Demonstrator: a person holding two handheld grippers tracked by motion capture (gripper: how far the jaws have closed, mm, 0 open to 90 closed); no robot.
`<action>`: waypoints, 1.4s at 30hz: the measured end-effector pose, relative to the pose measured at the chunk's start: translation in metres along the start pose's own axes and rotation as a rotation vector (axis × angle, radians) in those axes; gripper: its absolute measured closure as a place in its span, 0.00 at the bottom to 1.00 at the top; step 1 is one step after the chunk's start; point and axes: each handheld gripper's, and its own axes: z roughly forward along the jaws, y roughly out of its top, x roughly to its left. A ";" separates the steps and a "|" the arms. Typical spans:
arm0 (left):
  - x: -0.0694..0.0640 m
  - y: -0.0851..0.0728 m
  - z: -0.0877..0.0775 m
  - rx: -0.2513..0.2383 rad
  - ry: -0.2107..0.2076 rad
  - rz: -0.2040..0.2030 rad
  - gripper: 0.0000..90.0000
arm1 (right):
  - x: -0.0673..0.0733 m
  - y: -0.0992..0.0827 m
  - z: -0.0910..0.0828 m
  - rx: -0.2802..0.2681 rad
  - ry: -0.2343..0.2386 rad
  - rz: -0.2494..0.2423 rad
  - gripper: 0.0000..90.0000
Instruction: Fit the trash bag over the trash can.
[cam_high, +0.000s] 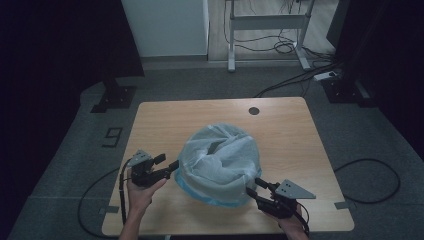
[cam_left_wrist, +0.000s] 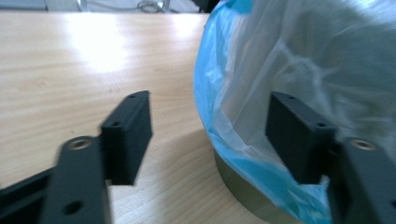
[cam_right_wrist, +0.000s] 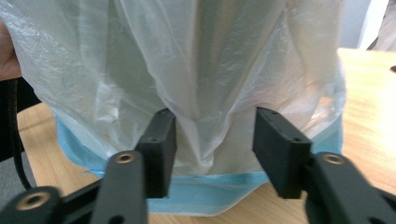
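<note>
A round bin (cam_left_wrist: 243, 189) stands in the middle of the wooden table (cam_high: 285, 130), lined with a translucent white plastic bag (cam_high: 220, 157) that hangs over its rim and has a blue edge (cam_right_wrist: 210, 191). At the bin's left side my left gripper (cam_high: 168, 162) is open, its jaws straddling the bag's blue hem without pressing it. My right gripper (cam_high: 253, 186) is at the bin's front right, also open. In the right gripper view a loose fold of the bag (cam_right_wrist: 205, 130) hangs between the jaws, with gaps on both sides.
A small round hole (cam_high: 254, 110) sits near the table's far edge. Beyond the table are a white desk frame (cam_high: 267, 22) and cables on the floor (cam_high: 300, 75). A cable loop (cam_high: 370, 180) lies on the floor at the right.
</note>
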 end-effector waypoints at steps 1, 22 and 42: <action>0.001 0.000 -0.004 -0.009 -0.009 0.006 0.29 | -0.001 0.000 -0.002 -0.010 -0.004 0.003 0.48; -0.023 0.044 -0.026 -0.082 -0.163 0.182 0.28 | -0.010 0.000 -0.041 -0.083 0.063 0.004 0.37; -0.031 0.089 0.018 0.035 -0.380 0.307 0.35 | -0.027 -0.007 -0.047 -0.081 0.017 0.042 0.40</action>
